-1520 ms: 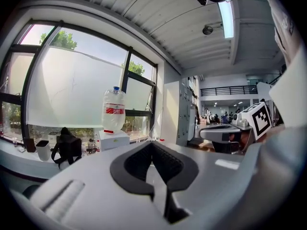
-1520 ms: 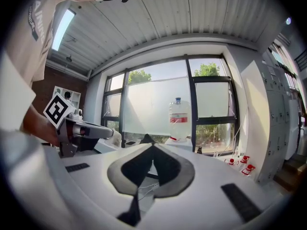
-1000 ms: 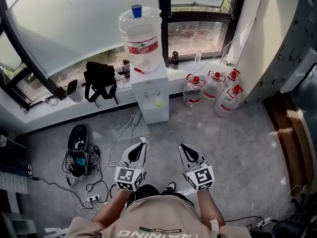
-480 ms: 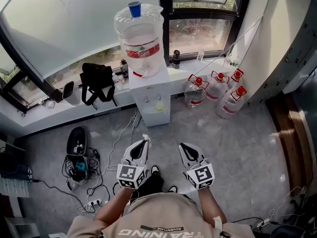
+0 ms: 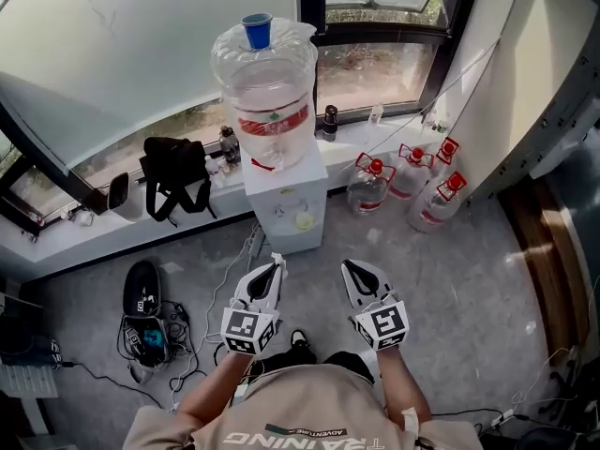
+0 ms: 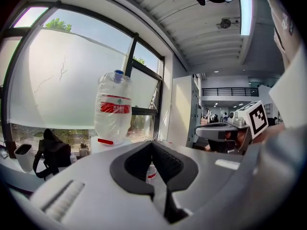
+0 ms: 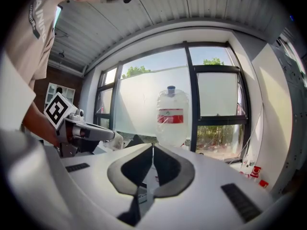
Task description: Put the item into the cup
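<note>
- The white left gripper point(image 5: 274, 262) and the white right gripper point(image 5: 351, 268) hang over the grey floor point(image 5: 450, 270), jaws pressed together on nothing.
- No item shows.
- A small blue cup point(image 5: 256, 29), possibly the target, tops the clear water-dispenser bottle point(image 5: 270, 87).
- How the item will handle, and where to grasp it, can't be judged yet.

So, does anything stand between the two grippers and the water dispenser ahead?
Nothing visible does. Only bare floor lies between the left gripper, the right gripper and the water dispenser. Both grippers are shut and empty.
</note>
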Demonstrator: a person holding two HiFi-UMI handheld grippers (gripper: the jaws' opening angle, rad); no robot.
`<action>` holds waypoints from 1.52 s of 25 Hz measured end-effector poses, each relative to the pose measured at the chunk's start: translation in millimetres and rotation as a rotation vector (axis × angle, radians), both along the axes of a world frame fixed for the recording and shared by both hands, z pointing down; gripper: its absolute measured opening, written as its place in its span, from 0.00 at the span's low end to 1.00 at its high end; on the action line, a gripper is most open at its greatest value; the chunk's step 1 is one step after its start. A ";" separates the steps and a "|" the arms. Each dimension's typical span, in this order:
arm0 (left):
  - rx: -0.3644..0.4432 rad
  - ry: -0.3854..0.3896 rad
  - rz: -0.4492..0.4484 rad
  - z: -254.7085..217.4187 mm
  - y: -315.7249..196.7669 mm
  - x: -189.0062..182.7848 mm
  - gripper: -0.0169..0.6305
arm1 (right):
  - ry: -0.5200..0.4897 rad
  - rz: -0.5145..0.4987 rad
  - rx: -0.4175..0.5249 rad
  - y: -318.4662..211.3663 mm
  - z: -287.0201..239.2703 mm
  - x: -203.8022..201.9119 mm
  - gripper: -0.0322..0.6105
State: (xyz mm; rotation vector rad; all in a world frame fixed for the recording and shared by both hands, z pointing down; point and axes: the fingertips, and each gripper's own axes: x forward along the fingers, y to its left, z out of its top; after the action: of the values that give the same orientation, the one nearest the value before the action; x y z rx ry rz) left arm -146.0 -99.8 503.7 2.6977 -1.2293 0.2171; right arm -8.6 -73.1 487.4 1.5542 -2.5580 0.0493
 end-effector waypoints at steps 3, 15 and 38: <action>-0.008 0.000 0.018 4.3 -18.9 -2.7 0.04 | 0.006 0.011 -0.009 -16.9 2.2 -6.6 0.07; -0.062 -0.024 0.018 28.2 -76.5 36.4 0.04 | -0.003 -0.021 -0.044 -81.8 20.2 18.0 0.07; -0.247 -0.154 -0.036 141.3 -194.3 112.7 0.04 | -0.039 -0.132 -0.186 -208.9 109.6 72.8 0.07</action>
State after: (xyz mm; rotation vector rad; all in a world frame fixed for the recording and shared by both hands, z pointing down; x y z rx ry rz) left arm -33.3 -294.2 645.0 2.4824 -1.2013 0.5438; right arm 64.2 -282.0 597.0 1.3282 -2.5939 0.2971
